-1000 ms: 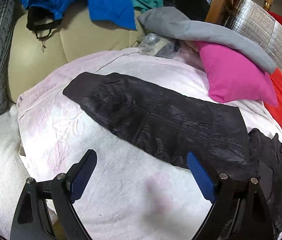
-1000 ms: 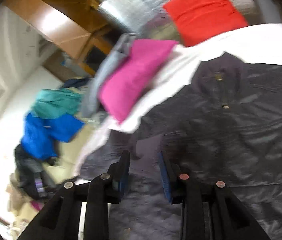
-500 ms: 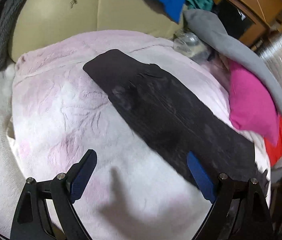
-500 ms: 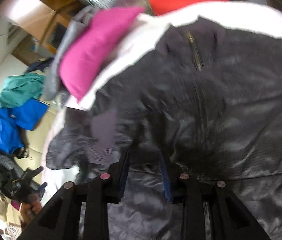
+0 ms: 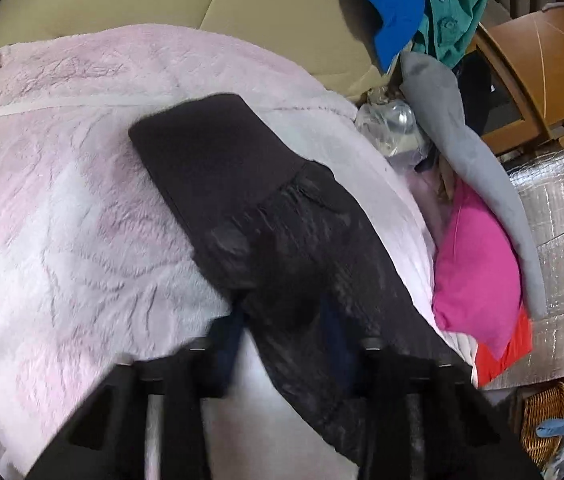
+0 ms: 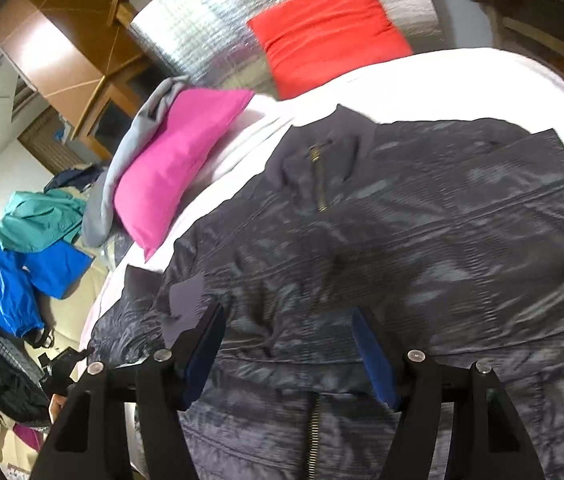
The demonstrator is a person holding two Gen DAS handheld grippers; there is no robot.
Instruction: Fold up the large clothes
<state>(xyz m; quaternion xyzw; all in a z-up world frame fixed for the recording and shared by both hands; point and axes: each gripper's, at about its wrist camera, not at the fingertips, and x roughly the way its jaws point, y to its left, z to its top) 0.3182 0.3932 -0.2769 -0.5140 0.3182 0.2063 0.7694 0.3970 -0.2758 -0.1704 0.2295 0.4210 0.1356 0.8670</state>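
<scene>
The left gripper is clamped on the sleeve of the dark jacket, its blue pads pressed in against the shiny fabric just below the ribbed cuff; the picture is blurred here, so the exact contact is hard to read. The sleeve runs as a long diagonal strip across the pale pink blanket, with the cuff at its far end lying flat on the blanket. The right gripper stands released, its jaws spread wide over the jacket's front, near the lower part of the brass zipper. The jacket's body lies spread on the white part of the bedding, collar away from the right wrist camera and the zipper partly open at the neck. Beside the jacket, toward the far edge of the bed, a pink pillow rests under a grey garment, and a red pillow leans on a silver quilted panel. Farther out, blue clothing and teal clothing are heaped on a beige sofa.
</scene>
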